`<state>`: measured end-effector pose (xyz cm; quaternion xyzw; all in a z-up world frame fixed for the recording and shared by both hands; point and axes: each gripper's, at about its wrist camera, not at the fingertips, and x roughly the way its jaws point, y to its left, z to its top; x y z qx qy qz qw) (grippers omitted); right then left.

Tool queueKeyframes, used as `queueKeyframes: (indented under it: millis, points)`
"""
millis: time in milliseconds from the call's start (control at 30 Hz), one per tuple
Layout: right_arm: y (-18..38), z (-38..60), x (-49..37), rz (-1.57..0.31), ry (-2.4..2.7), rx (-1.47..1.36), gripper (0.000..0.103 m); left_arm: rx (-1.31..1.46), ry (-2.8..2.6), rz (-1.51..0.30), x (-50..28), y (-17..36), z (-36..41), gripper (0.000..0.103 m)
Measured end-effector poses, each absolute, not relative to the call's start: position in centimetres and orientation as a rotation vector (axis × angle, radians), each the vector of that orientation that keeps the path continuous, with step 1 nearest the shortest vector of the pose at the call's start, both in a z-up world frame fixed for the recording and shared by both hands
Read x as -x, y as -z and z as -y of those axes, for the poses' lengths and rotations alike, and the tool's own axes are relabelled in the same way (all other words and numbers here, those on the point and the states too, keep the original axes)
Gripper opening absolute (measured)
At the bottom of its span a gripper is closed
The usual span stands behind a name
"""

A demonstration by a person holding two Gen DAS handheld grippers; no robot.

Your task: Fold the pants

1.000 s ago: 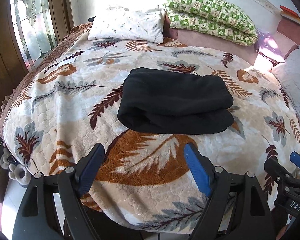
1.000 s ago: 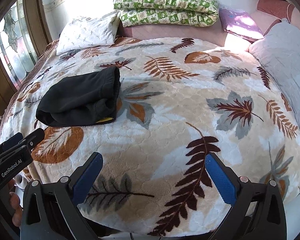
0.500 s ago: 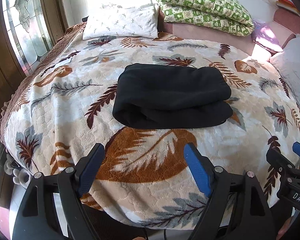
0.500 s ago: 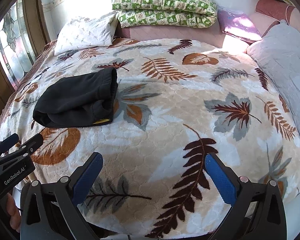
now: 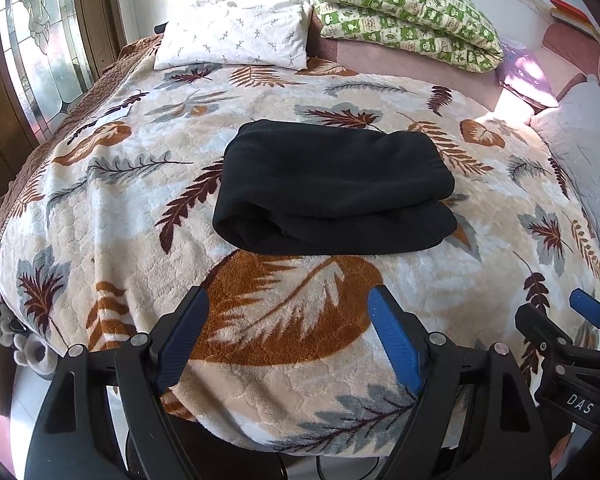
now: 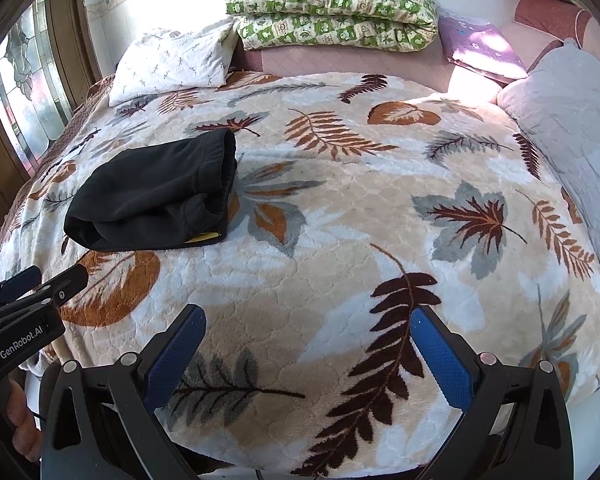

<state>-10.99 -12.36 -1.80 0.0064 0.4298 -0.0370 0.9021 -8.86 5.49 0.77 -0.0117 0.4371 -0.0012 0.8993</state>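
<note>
Black pants lie folded into a thick rectangular bundle on the leaf-patterned blanket. They also show at the left of the right wrist view, with a yellow tag at the lower edge. My left gripper is open and empty, held back near the bed's front edge, in front of the pants. My right gripper is open and empty, to the right of the pants. Each gripper also shows in the other view, the right one and the left one.
A white pillow and a green patterned folded quilt lie at the head of the bed. A grey quilted pillow lies at the right. A stained-glass window is on the left.
Both grippers have drawn slightly back and shifted; the pants lie unmoved. Both grippers stay open.
</note>
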Motion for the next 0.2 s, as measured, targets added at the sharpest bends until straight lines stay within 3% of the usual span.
queueKeyframes:
  millis: [200]
  points:
    - [2.05, 12.38, 10.85, -0.898, 0.076, -0.017, 0.103, 0.033, 0.001, -0.915, 8.43, -0.86, -5.48, 0.082]
